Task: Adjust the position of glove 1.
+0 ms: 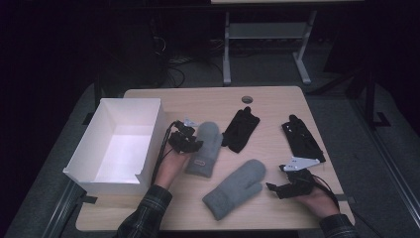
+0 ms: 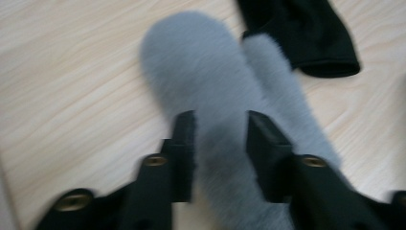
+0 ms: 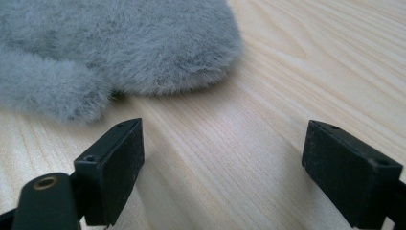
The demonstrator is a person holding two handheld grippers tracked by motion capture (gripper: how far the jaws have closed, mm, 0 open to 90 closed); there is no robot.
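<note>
Jaws of left gripper (image 2: 220,139) half-open astride grey mitten (image 2: 210,76).

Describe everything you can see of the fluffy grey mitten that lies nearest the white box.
The fluffy grey mitten looks like soft fleece, with a rounded tip, a thumb along its side and a small reddish label near the cuff. It lies flat on the light wooden table, tip pointing away from the person, just right of the white open box. The left hand-held gripper stands over it with jaws parted on either side of its fur; the blur hides whether they press.
</note>
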